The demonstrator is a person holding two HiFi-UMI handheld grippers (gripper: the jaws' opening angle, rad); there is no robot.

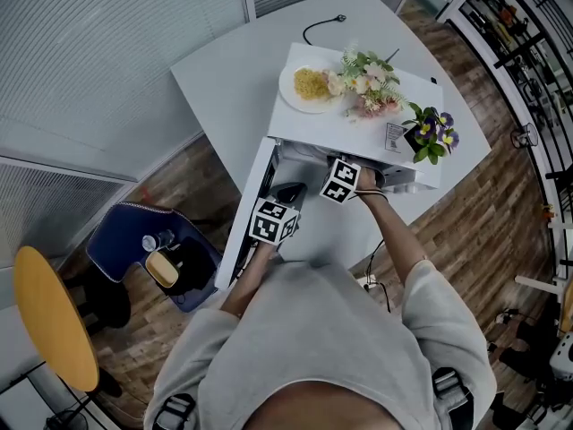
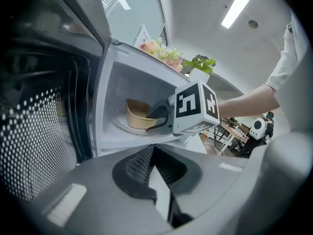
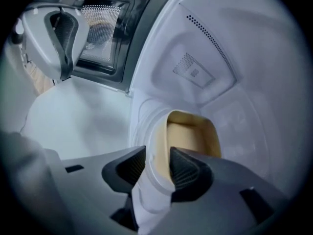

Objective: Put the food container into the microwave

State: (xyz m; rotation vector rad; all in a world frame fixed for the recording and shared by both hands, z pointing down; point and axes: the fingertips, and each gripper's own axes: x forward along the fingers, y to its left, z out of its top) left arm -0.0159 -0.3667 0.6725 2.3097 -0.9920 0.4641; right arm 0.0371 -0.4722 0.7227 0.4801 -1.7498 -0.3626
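The white microwave [image 1: 358, 124] stands on the table with its door [image 1: 243, 218] swung open to the left. Inside it, a tan food container [image 2: 139, 115] rests on the glass turntable [image 2: 122, 124]. My right gripper [image 3: 159, 168] reaches into the cavity and is shut on the container's [image 3: 190, 131] near rim, one pad inside and one outside. From the left gripper view the right gripper [image 2: 159, 119] shows at the container's edge. My left gripper [image 2: 154, 175] is shut and holds nothing. It hovers in front of the opening, beside the door's perforated window [image 2: 34, 146].
On top of the microwave sit a plate of noodles [image 1: 309, 86], a flower bunch [image 1: 367, 83] and a small potted plant [image 1: 430, 133]. A blue chair [image 1: 152, 249] and a yellow round seat [image 1: 54, 316] stand on the floor at the left. A cable [image 1: 318, 25] lies on the table behind.
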